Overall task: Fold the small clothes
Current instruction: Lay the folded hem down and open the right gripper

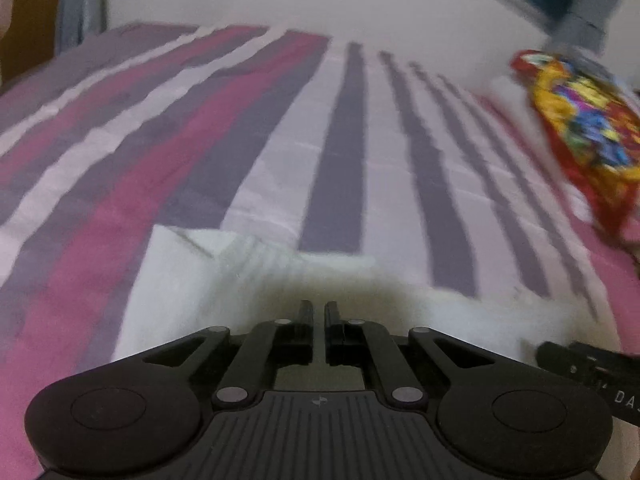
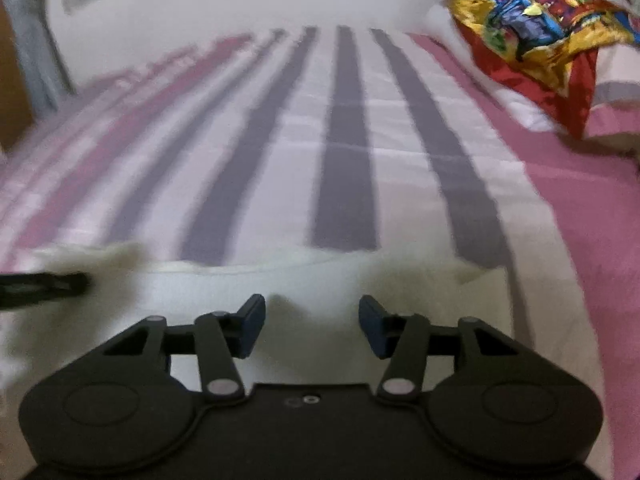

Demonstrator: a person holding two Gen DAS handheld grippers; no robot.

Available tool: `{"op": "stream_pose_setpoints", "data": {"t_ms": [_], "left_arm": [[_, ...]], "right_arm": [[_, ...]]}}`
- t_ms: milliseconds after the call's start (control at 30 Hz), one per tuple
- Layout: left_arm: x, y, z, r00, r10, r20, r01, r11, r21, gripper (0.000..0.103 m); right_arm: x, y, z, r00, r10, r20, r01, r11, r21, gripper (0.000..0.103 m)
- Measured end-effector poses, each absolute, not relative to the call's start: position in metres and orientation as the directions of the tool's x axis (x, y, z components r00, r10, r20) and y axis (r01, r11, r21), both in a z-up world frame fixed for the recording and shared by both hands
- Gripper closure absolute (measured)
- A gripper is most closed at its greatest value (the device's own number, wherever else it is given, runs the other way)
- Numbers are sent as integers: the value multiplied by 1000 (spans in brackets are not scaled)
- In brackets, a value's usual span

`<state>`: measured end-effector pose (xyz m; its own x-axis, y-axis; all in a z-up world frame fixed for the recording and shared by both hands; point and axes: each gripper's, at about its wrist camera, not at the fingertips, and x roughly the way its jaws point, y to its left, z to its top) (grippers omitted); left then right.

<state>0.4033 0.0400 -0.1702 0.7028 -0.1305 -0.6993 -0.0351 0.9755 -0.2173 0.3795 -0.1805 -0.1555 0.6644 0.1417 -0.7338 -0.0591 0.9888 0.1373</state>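
Both views are blurred, so fine detail is hard to read. On the far left a brown surface [image 1: 28,16] and a grey curtain [image 1: 82,0] are cut by the frame edge. The bed [image 1: 120,184] has a sheet with pink, grey and white stripes. A white cloth [image 1: 224,280] lies on its near part, below both tools; its near edge is hidden behind them. The left tool [image 1: 319,308] has its jaws shut together, and whether they pinch the cloth I cannot tell, because a shadow covers that place. The right tool [image 2: 312,320] stands about half open above the cloth, with nothing between the blue pads [image 2: 252,326]. On the far right a colourful cloth [image 2: 528,28] lies on a pillow [image 2: 612,108], partly cut off.
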Motion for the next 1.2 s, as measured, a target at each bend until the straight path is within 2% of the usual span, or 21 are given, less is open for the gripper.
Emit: {"op": "stream_pose_setpoints", "data": {"t_ms": [100,200,300,400,533,600,867,1000,1200], "left_arm": [[363,31,-164,697,-180,-694,53,978,-200,100],[327,21,-171,653,-208,-728,93,976,-195,100],[299,16,-181,658,-164,-735,87,986,-142,100],[279,24,-180,661,-162,-733,45,983,-177,100],[259,29,-177,655,-157,-740,31,983,-180,100],[251,32,-179,649,-155,-745,22,982,-185,100],[234,33,-177,620,-143,-772,-5,982,-187,100],[229,33,-171,607,-140,-782,-26,980,-196,100],[222,30,-161,612,-124,-781,-29,984,-178,100]], "right_arm": [[337,-175,-144,676,192,-711,-117,981,154,52],[299,-164,-142,682,202,-703,-168,979,119,52],[270,-158,-148,682,186,-708,-176,980,88,52],[250,-150,-167,654,123,-746,-203,979,-16,51],[223,-162,-159,673,101,-733,-164,986,-16,47],[217,-166,-166,650,79,-756,-158,987,-33,46],[200,-171,-163,618,58,-784,-134,991,-32,45],[191,-178,-143,651,110,-751,-84,994,73,42],[188,-168,-133,672,126,-730,-105,992,75,42]]}}
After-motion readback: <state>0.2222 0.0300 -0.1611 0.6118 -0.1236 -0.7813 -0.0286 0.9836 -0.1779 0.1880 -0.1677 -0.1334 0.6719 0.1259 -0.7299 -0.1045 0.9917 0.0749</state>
